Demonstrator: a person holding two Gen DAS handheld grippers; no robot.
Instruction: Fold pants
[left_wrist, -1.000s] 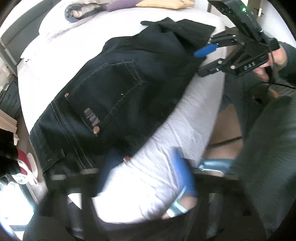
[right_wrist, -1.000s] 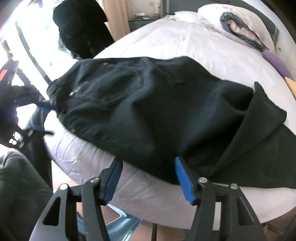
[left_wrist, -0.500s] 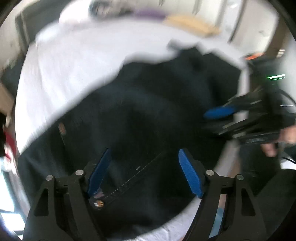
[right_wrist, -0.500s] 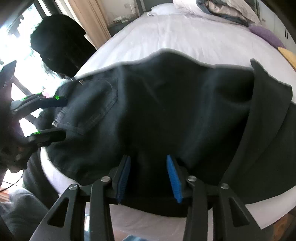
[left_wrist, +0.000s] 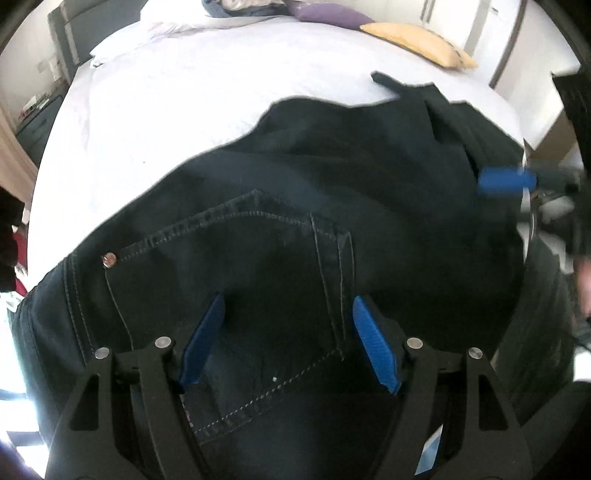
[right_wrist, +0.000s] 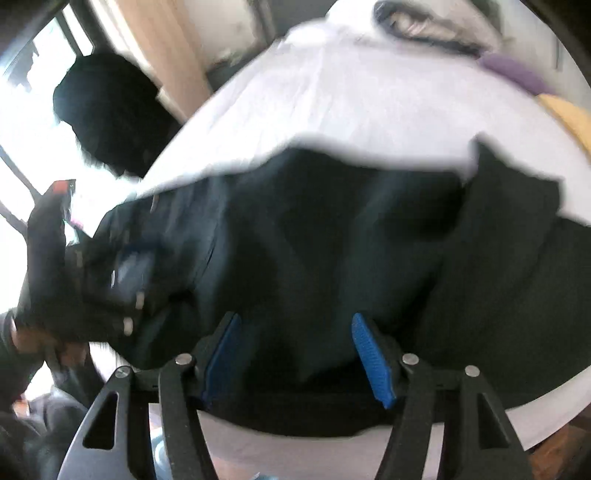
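The dark pants (left_wrist: 280, 229) lie spread across the near edge of the white bed (left_wrist: 207, 92), the back pocket (left_wrist: 236, 266) facing up with pale stitching and a small rivet (left_wrist: 109, 259) at its corner. The left gripper (left_wrist: 286, 338) sits low over the pocket, its blue pads (left_wrist: 373, 349) spread wide with the cloth between them, pinching nothing. The right gripper (right_wrist: 295, 356) is also spread, over the near edge of the pants further along the legs; whether the pads (right_wrist: 371, 363) touch the fabric is unclear. No brand or writing can be read anywhere. A purple pillow (left_wrist: 325, 14) and a yellow pillow (left_wrist: 417, 38) lie at the far side.
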